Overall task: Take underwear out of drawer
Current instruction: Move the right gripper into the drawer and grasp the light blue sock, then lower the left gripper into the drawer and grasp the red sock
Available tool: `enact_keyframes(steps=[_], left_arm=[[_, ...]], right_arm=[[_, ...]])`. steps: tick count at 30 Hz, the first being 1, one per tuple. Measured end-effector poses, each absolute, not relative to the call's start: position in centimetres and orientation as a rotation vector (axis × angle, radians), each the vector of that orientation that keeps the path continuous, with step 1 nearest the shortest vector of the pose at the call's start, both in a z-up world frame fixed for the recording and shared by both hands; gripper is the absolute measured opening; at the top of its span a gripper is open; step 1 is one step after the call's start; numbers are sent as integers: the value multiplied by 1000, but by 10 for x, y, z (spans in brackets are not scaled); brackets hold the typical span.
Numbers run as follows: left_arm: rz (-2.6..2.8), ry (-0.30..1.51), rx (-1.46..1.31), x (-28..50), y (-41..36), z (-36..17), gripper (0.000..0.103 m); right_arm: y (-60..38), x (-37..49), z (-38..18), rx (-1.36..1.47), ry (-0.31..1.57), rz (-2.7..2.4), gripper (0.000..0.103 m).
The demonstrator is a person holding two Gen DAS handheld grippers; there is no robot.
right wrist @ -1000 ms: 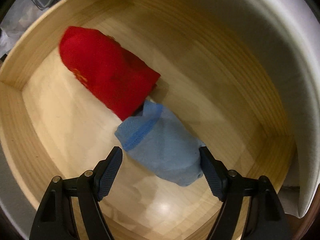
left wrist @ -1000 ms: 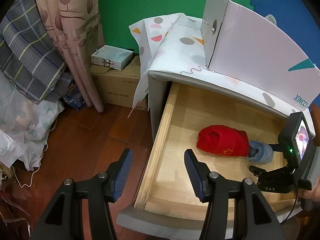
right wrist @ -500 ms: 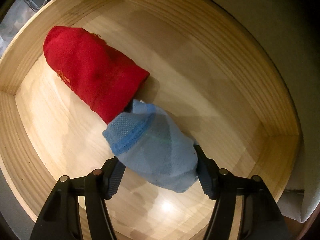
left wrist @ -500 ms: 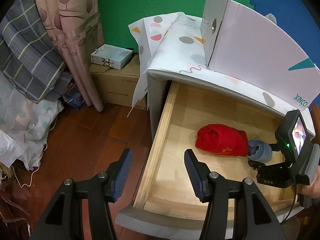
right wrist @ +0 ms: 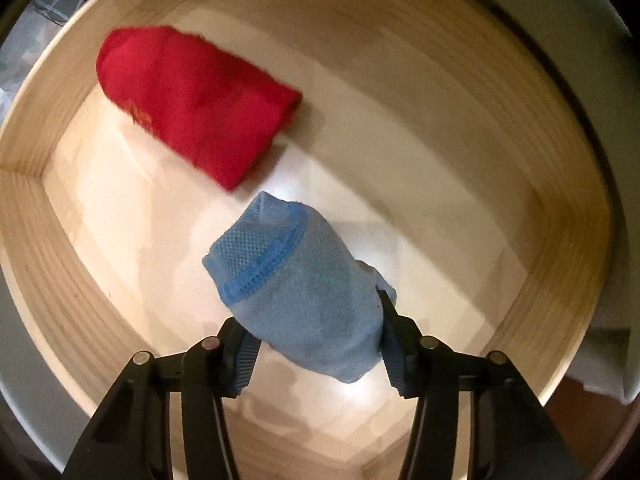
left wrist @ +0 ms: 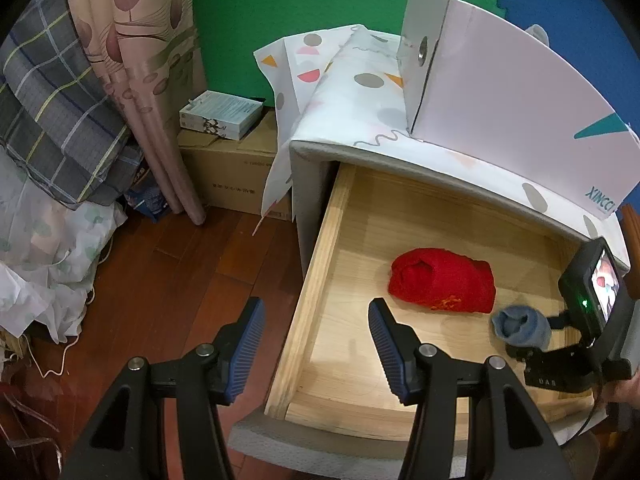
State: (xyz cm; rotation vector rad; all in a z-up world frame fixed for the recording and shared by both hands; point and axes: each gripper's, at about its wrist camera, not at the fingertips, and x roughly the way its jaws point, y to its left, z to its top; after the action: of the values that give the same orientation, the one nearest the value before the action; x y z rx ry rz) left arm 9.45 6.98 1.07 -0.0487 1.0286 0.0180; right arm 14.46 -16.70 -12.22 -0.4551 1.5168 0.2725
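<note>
Inside the open drawer (left wrist: 320,280), right gripper (right wrist: 316,344) pinches the rolled blue underwear (right wrist: 304,300) clear of the red roll (right wrist: 196,100), ready for removal; left gripper (left wrist: 316,344) waits spread.

green wall (left wrist: 280,8), dark wood floor (left wrist: 168,280), patterned curtain (left wrist: 136,60), cardboard box (left wrist: 228,176)

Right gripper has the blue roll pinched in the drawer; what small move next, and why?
Probably lift straight up. The right gripper is shut on the blue underwear, apart from the red underwear, yet inside the drawer walls.
</note>
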Motion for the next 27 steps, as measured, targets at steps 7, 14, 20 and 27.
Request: enact_keyframes(steps=[7,14,20,27], left_arm=[[14,1025,-49,96,70,12,55],[9,1022,-40,96,67,12,55],[4,1021,-25,97,64,10,55],[-3,1034,-19,99,62,6,55]], right_arm=[[-198,130,-131,-317,1621,157,49],[-232,122,-134,-159,1675,-5,49],[-245,114,-135,-42,1692,-115,49],[-231,100,-137,-10,1685,-175,48]])
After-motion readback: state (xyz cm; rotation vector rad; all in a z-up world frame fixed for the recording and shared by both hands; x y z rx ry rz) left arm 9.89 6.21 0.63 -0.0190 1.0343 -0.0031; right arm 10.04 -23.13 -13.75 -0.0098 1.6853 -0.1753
